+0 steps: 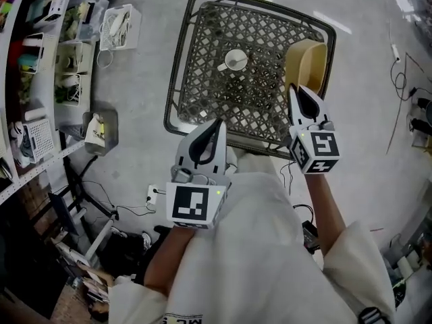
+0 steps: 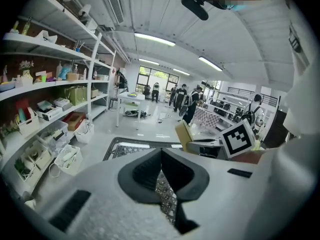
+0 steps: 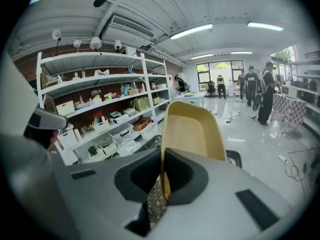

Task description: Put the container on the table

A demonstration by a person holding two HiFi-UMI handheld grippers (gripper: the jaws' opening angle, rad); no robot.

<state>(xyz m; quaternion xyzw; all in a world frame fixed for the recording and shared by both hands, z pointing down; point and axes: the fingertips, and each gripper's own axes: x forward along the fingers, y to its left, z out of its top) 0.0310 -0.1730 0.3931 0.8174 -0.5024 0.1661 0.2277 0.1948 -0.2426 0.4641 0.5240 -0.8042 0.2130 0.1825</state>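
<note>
**Q:** Where is the thing you are moving, and how are you holding it?

**A:** My right gripper point(image 1: 300, 98) is clamped on the thin side wall of a tan oval plastic container point(image 1: 307, 63). The container stands on edge over the right side of the dark metal lattice counter point(image 1: 202, 52). I cannot tell whether its lower edge touches the mesh. In the right gripper view the jaws pinch the rim, with the open hollow facing right point(image 3: 192, 129).

**Q:** How do you expect it to handle?

**A:** I judge it light and fairly stiff, with smooth walls that could slip in a pinch grip. A hold on the rim near the middle of a long side seems best. The open lattice may catch a tilted edge, so it should go down flat.

**Q:** And your other gripper?

**A:** My left gripper point(image 1: 214, 130) is closed on nothing, near the counter's front edge.

**Q:** What surrounds you?

**A:** A small white cup point(image 1: 235, 60) sits mid-counter, well apart from the container. The floor point(image 1: 145, 73) is pale grey. White shelves point(image 3: 100, 99) with bins line the left wall. People point(image 3: 260, 91) stand far off under strip lights.
</note>
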